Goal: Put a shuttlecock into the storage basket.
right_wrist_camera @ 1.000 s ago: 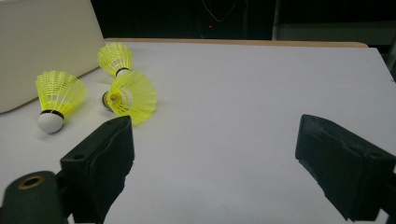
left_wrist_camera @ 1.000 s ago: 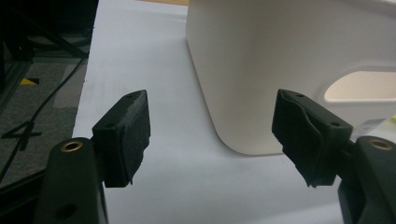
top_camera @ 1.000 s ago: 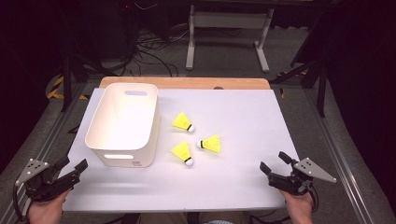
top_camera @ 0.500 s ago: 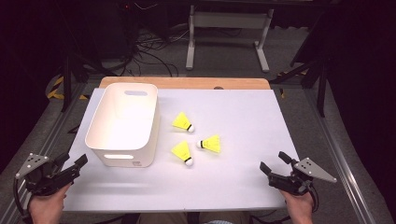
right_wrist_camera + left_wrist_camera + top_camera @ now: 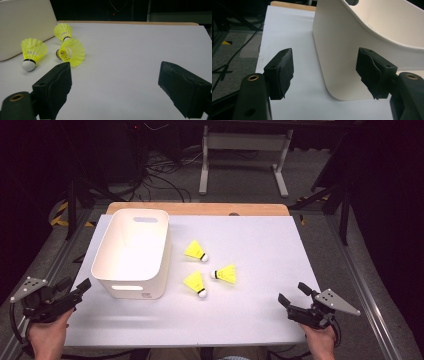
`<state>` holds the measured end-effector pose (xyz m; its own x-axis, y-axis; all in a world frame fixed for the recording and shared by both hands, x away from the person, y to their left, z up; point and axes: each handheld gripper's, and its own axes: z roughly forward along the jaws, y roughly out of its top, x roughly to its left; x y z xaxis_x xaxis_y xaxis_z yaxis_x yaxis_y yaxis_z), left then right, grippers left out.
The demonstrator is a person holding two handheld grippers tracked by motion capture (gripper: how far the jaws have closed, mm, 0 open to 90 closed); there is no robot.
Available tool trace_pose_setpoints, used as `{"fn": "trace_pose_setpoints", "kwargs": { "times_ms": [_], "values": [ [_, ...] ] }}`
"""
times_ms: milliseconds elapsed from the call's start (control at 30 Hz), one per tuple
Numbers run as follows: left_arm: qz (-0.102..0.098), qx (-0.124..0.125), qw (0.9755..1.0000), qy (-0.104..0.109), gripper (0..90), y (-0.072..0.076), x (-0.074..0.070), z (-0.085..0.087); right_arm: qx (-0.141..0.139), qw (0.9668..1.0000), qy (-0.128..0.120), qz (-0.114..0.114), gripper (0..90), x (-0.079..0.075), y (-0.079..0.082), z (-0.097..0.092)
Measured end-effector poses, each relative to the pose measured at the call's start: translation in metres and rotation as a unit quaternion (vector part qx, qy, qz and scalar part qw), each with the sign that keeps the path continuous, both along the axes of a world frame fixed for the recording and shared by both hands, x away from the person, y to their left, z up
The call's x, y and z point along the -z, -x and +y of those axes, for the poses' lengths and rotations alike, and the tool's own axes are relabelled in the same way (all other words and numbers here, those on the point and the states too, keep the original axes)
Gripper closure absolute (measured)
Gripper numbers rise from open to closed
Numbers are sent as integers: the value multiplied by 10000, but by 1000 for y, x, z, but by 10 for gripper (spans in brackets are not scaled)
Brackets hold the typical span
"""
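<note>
I held my left gripper (image 5: 74, 292) low at the table's near left corner, jaws wide and empty, just beside the white bin (image 5: 131, 254). My right gripper (image 5: 292, 299) waited open, empty, near three yellow shuttlecocks (image 5: 196, 282).

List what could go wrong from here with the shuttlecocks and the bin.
1. The three yellow shuttlecocks lie on their sides close together; reaching for one may nudge or roll another away.
2. The left gripper, jaws open, sits close to the white bin's near corner; a careless move might push the bin.
3. The feather skirts look thin; the right gripper, open now, could crush one if it closes hard.
</note>
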<state>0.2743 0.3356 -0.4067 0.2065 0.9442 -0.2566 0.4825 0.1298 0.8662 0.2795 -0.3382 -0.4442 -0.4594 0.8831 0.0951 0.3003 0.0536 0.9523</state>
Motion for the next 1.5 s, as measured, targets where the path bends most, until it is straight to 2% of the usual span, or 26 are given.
{"fn": "trace_pose_setpoints", "kwargs": {
  "times_ms": [267,500,800,1100,1500],
  "values": [
    [-11,-3,10000,44,325,-2,-14,3,-1,10000,-6,-2,122,0,0,0],
    [-77,110,9999,64,315,-5,-24,0,7,10000,-18,3,121,0,0,0],
    [-216,231,9995,26,316,-9,-40,-9,1,10000,-26,3,122,0,0,0],
    [-252,414,9988,13,320,-14,-52,-21,-11,10000,-30,4,122,0,0,0],
    [-235,678,9974,-13,333,-24,-60,-41,-16,10000,-20,-17,122,-1,0,0]
  ]
}}
